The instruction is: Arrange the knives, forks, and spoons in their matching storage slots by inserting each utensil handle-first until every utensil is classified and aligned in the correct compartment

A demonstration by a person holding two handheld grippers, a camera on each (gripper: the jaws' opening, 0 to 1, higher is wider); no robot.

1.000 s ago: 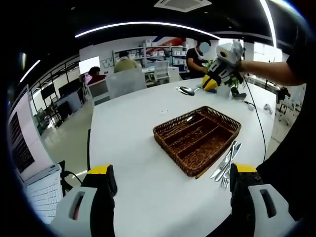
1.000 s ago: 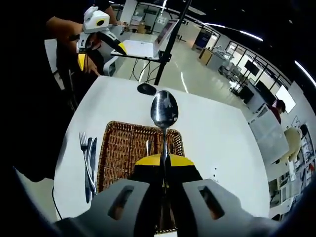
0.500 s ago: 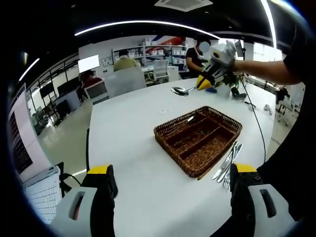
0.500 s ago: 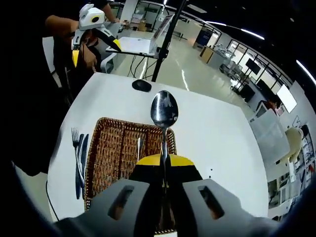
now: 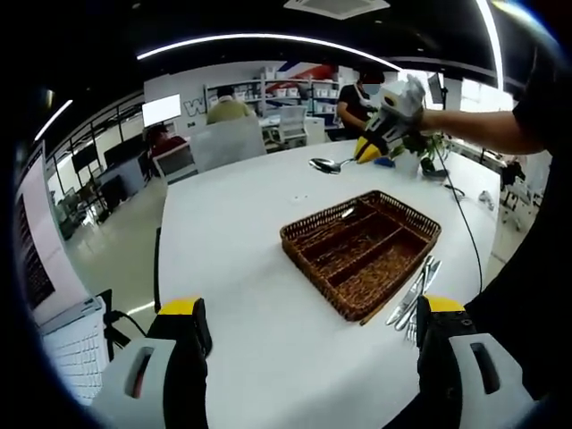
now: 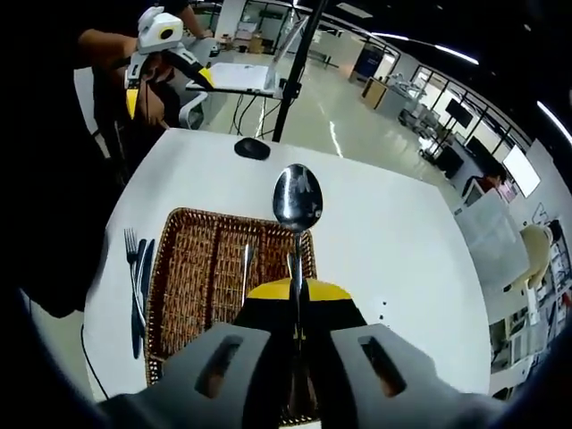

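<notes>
White round table (image 5: 232,223) bears a wicker tray (image 5: 362,250) in an open office.

Bright, even indoor light comes from long ceiling strip lamps (image 5: 259,40), curved by strong fisheye bending. The round white bench (image 5: 259,241) shows soft glare; the shiny steel spoon (image 6: 297,198) mirrors the room. Far background softens.

No readable text, labels or numbers anywhere.
</notes>
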